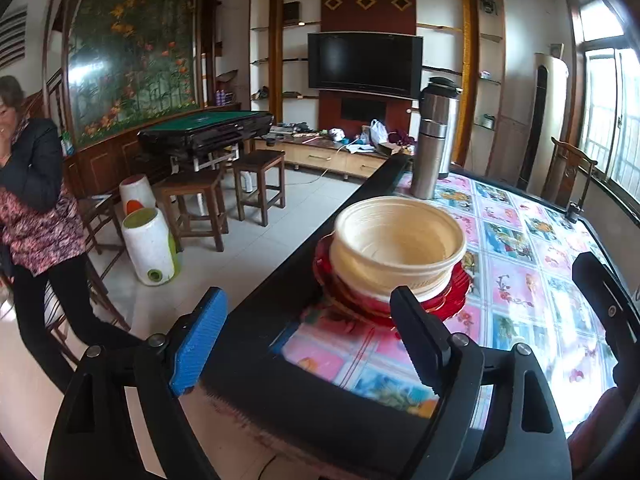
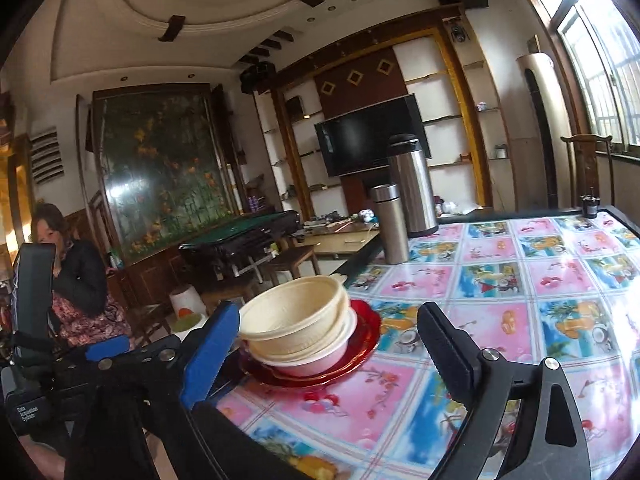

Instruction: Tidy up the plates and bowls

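Presently: cream plastic bowls (image 1: 400, 240) nested in a white bowl (image 2: 320, 360) upon red scalloped plates (image 2: 360, 344), on a floral-tiled tablecloth (image 2: 520, 280). Left gripper (image 1: 308, 336) and right gripper (image 2: 324, 344): jaws spread, empty.

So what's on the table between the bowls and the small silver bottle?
Nothing: in the right wrist view, only bare patterned tablecloth lies between the stacked bowls and the small silver bottle.

Bowls (image 1: 400, 240) stacked on plates (image 1: 456, 296) near table (image 1: 540, 280) edge; flask (image 1: 430, 156) and jug (image 1: 446, 128) behind them.
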Motion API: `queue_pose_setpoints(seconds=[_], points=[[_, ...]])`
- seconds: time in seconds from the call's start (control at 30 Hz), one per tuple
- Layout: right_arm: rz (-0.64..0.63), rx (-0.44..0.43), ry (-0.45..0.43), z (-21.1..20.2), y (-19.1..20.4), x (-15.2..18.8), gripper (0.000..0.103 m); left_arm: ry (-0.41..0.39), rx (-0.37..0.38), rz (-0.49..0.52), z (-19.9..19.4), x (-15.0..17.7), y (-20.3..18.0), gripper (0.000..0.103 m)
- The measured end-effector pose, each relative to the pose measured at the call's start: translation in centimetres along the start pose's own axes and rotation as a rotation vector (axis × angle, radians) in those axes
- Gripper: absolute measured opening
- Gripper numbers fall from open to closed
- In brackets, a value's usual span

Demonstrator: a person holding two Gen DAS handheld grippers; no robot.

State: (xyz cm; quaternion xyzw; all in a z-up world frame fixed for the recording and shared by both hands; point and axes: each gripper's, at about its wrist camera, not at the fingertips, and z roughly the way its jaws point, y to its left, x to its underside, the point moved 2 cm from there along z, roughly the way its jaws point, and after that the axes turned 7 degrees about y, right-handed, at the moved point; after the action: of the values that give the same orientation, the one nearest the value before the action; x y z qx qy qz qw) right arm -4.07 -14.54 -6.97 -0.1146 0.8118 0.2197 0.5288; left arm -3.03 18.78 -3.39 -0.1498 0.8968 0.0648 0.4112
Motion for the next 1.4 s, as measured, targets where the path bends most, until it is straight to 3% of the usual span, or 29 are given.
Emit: queue_pose_setpoints(seconds=[0.53,0.83,1.4], points=[[-0.056,-0.019,0.074,-1.7,2.1,3.3,0.092,0.104,-0.039,0.032,-1.6,4.6,1.2,0.089],[-0.060,0.010,0.063,-3.1,2.1,3.4,0.092,0.081,-0.027,0.044,-2.6,4.8,0.3,0.102],[-0.029,0.020,0.083,-2.5,1.2,3.1,0.092,0.069,-0.049,0.070,-2.6,5.0,-0.8,0.102]])
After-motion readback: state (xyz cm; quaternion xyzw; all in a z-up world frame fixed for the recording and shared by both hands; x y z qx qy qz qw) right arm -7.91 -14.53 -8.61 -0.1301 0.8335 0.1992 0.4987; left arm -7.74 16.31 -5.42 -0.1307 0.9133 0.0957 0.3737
